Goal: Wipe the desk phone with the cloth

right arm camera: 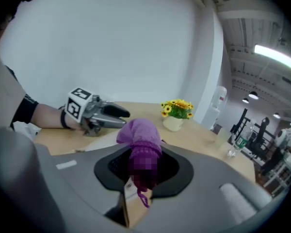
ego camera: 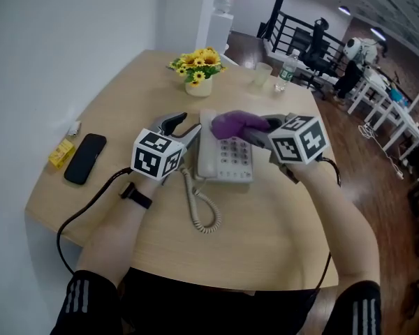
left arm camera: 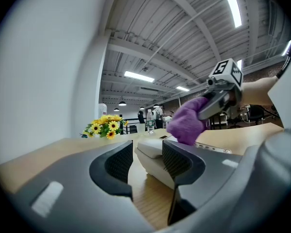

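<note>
The right tool [right arm camera: 142, 169] pinched the cloth [ego camera: 232, 124] against the phone [ego camera: 225, 159], the left tool [left arm camera: 146, 158] gaping empty beside it.

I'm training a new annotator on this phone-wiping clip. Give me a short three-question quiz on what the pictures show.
1. True or false: the right gripper is shut on the purple cloth.
2. In the head view, what lies left of the desk phone? A) black mobile phone B) water bottle C) plastic cup
3. Fill in: the jaws of the left gripper stand ____.
Key: 1 true; 2 A; 3 apart.
</note>
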`<action>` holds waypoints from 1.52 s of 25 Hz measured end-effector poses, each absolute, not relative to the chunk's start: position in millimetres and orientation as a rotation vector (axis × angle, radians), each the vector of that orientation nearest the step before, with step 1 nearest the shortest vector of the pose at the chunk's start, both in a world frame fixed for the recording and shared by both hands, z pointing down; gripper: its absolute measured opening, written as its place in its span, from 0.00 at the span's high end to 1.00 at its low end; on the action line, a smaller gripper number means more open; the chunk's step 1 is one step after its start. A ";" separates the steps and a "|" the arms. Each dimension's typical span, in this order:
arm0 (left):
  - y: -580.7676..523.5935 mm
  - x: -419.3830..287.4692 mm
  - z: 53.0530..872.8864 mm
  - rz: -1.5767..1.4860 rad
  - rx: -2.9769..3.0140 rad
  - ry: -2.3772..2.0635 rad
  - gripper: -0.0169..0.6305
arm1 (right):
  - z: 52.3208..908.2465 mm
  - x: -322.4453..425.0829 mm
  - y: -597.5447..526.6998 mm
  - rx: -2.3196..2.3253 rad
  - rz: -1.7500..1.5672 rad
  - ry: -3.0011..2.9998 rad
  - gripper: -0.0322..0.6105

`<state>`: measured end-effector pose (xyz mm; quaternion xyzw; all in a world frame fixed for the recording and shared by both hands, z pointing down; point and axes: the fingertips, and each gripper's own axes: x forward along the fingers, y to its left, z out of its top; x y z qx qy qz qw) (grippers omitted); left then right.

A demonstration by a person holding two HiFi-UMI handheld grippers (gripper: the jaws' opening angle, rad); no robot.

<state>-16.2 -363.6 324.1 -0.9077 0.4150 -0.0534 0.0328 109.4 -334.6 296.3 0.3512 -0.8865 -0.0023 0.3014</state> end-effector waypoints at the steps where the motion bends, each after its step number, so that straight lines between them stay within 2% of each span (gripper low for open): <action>1: -363.5 -15.6 324.0 -0.163 -2.795 1.276 0.69 | 292.1 104.0 -350.9 0.964 -0.009 -2.340 0.82; 5: -363.4 -15.6 323.6 -0.163 -2.793 1.276 0.69 | 306.1 84.6 -399.1 0.995 0.052 -2.264 0.82; 10: -363.0 -12.5 321.9 -0.168 -2.788 1.269 0.69 | 341.7 69.8 -402.1 0.923 0.124 -2.243 0.82; 28: -362.9 -15.5 322.6 -0.175 -2.780 1.277 0.69 | 397.9 78.1 -225.1 0.548 0.050 -2.285 0.82; 32: -362.7 -14.6 323.0 -0.176 -2.779 1.273 0.69 | 368.1 94.1 -235.1 0.634 -0.048 -2.329 0.82; 38: -363.1 -15.2 322.8 -0.179 -2.775 1.275 0.70 | 287.6 120.7 -341.3 0.984 -0.056 -2.410 0.82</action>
